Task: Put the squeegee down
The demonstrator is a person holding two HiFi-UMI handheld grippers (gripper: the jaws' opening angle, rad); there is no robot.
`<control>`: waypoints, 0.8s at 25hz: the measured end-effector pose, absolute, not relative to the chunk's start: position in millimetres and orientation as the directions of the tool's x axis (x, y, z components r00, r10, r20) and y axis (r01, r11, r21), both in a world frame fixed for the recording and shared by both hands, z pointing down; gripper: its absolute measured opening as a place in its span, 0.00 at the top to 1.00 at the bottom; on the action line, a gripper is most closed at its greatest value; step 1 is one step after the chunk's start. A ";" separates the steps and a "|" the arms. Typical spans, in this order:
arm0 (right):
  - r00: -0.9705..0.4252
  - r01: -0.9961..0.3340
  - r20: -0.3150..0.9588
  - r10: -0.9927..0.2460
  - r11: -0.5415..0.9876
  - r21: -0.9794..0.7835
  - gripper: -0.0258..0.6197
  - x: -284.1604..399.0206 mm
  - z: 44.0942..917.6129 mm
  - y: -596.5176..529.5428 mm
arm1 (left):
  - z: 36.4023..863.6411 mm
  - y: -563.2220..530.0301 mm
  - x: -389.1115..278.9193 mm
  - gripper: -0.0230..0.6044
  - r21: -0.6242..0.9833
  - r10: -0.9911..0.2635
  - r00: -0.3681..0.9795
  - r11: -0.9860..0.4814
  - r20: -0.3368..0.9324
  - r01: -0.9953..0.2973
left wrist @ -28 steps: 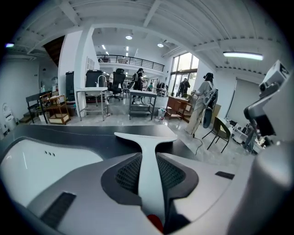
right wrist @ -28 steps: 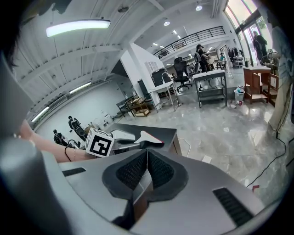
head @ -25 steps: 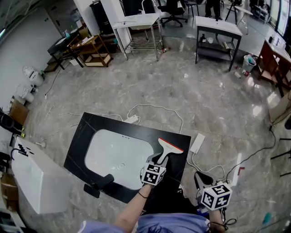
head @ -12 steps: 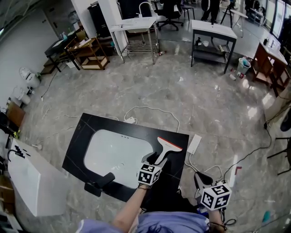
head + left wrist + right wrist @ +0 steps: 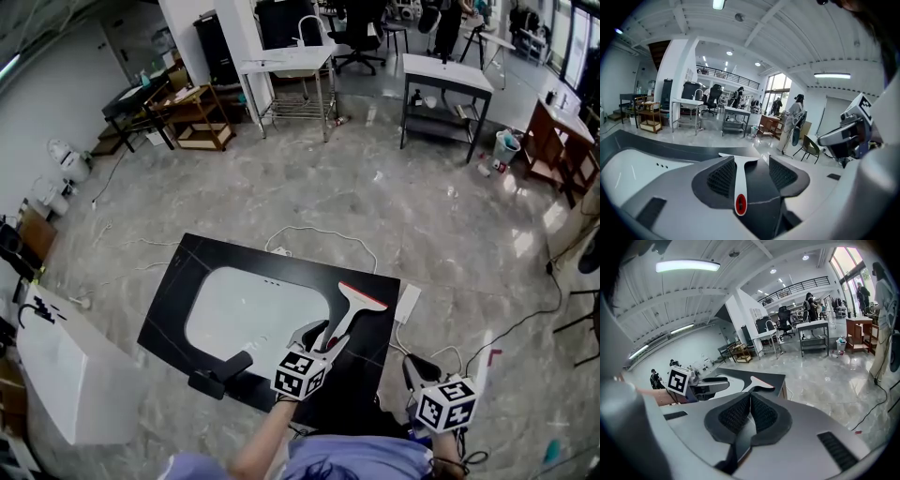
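Your left gripper (image 5: 751, 161) stands wide open, pads clear of the squeegee (image 5: 739, 183). It lies flat on the black panel (image 5: 187, 272), apparently free, with its handle running straight away between the jaws and its blade farthest. Your right gripper (image 5: 750, 397), closed and empty, is farther off.

We note squeegee (image 5: 349, 309): smooth white plastic handle, red strip along blade edge. Board (image 5: 183, 272) under it matt black; inset panel (image 5: 248, 314) white, slight sheen. Floor (image 5: 375, 206) polished grey stone, veined, glossy with light glare. Left gripper (image 5: 751, 159) shell reads to us as matt grey plastic; pads (image 5: 723, 177) dark, finely ribbed. Marker cube (image 5: 300, 373) flat black-and-white print. Shelf (image 5: 202, 112) far off looks to us like bare wood.
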State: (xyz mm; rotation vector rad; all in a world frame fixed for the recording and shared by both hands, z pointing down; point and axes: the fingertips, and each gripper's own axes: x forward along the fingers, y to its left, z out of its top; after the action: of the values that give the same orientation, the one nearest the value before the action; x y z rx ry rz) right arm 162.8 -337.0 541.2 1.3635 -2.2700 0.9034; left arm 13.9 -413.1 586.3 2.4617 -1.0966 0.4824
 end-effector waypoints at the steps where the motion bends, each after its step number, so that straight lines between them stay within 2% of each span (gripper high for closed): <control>1: -0.481 -0.876 0.576 -0.661 0.338 -0.343 0.93 159.6 540.7 -335.7 | 578.8 -405.9 12.5 0.58 0.214 -0.621 0.642 -0.622 0.450 -0.753; 12: -0.489 -0.872 0.553 -0.675 0.363 -0.329 0.93 114.2 530.5 -310.9 | 520.9 -339.5 -18.7 0.69 0.215 -0.662 0.671 -0.639 0.335 -0.738; 20: -0.490 -0.871 0.549 -0.677 0.366 -0.327 0.93 70.7 530.2 -270.8 | 519.9 -288.3 -49.1 0.75 0.207 -0.634 0.689 -0.666 0.351 -0.717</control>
State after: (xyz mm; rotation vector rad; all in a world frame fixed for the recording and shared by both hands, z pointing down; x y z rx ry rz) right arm 70.7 -270.8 530.2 1.3633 -2.3108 0.8499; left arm -49.1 -288.3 519.9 2.5738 -1.0640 0.3571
